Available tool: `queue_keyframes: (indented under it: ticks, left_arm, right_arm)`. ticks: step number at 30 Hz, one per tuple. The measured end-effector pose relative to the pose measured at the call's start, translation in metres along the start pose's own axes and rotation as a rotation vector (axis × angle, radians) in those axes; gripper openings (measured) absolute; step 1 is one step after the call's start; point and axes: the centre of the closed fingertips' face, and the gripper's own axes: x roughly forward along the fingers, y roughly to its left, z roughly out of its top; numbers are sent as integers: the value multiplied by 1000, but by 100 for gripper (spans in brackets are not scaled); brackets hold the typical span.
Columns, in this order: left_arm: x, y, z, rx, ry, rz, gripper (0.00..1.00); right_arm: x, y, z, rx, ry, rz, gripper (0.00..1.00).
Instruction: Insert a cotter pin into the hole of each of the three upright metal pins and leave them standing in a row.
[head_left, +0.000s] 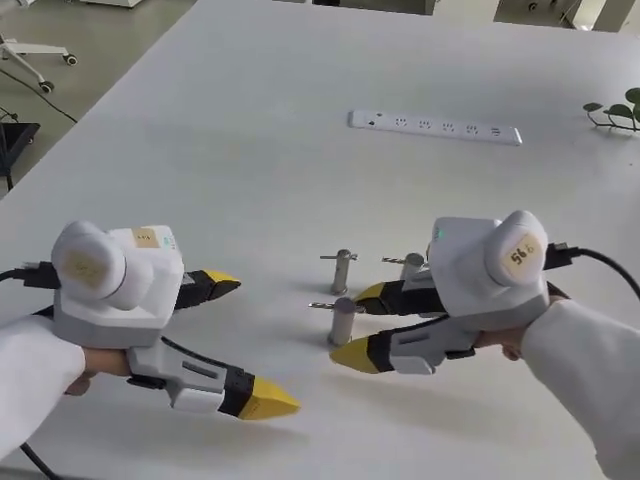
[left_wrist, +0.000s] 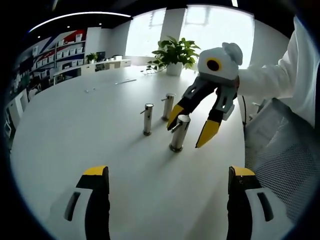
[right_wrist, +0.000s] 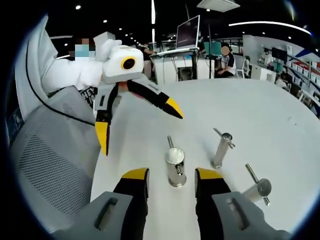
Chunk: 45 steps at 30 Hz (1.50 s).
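While the nearest metal pin (head_left: 342, 320) is standing on the white worktop (head_left: 250, 150), a cotter pin (head_left: 322, 305) through it, the right tongs (head_left: 360, 324) are straddling it, open and not touching. Closing gently below the cotter pin should avoid tipping it. Well apart, the left tongs (head_left: 250, 343) are hanging wide and empty.

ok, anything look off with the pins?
Nothing tipped or damaged: front pin, back-left pin and back-right pin all stand upright, each with a cotter pin through it. But they form a triangle, not a row: the front pin sits off the others' line, between the jaws of the open right gripper.
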Motion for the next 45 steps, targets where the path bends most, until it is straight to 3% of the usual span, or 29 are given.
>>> queue_keyframes:
  ticks: [3,5,6,14,16,19,24,31,37,45]
  left_arm:
    - [-3,0,-2,2,6,5,99]
    - [-6,8,-8,41,40,54,98]
    - [-7,9,-9,39,47,56,96]
    - [-13,12,-9,17,36,69,95]
    - [-15,13,-9,12,33,70,95]
    - [-16,17,-7,-48,14,86,98]
    - [-18,17,-6,-49,7,91,98]
    - [-21,17,-7,-47,20,106,99]
    - [-25,19,-10,-64,28,118,99]
    - [-32,24,-12,-74,29,145,98]
  right_arm:
    - [2,1,0,13,-4,2,27]
    - [2,0,2,11,-13,-5,22]
    - [3,0,3,15,-19,-4,21]
    - [6,-2,3,-6,-16,-20,10]
    - [6,-1,3,-35,-15,-24,10]
    - [5,-2,3,-34,-14,-38,9]
    - [1,-6,2,-36,-4,-55,8]
    - [-23,-6,4,-43,-32,-61,8]
    - [-58,-15,-2,-22,-59,-89,8]
    - [-97,-47,-28,21,-36,-200,8]
